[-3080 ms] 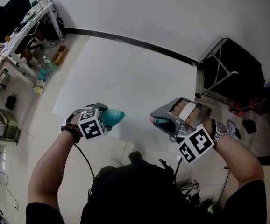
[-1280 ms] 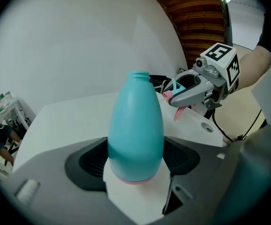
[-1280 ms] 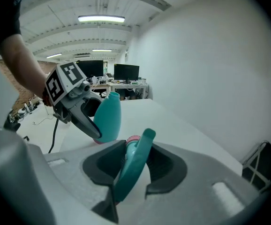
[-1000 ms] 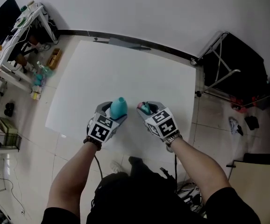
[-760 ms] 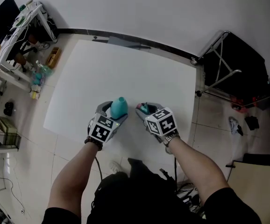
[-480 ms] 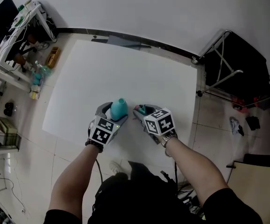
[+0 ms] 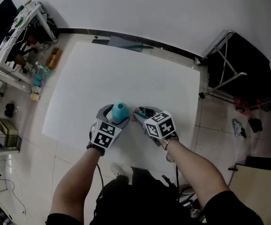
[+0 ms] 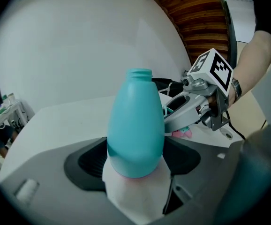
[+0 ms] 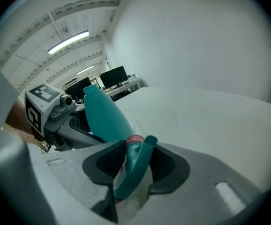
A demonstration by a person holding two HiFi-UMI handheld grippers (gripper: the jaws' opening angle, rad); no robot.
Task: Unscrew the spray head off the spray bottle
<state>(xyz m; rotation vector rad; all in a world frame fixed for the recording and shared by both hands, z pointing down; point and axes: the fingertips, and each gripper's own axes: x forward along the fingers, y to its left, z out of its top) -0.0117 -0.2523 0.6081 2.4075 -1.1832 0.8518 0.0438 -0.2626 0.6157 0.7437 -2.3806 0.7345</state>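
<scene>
Starting at the upper left of the head view: a cluttered desk (image 7: pixel 25 20) with a dark monitor.

White tabletop (image 7: pixel 126 64): fills the centre of the frame, with both tools over its lower edge.

Left gripper (image 7: pixel 117 116): lower centre, just left of the middle. Its jaws are spread wide and clamped on the base of the spray bottle (image 7: pixel 120 111).

Spray bottle: teal and upright in the left gripper view (image 8: pixel 135 125). Its neck (image 8: pixel 139 74) is bare and open at the top.

Right gripper (image 7: pixel 141 114): lower centre, just right of the bottle. Its jaws are drawn in and pinch the spray head (image 7: pixel 147 111).

Spray head: teal with a pink collar, tilted between the pads in the right gripper view (image 9: pixel 134 165). It is off the bottle and just beside it.

Black metal frame (image 7: pixel 238 62): stands on the floor at the right edge of the frame.
</scene>
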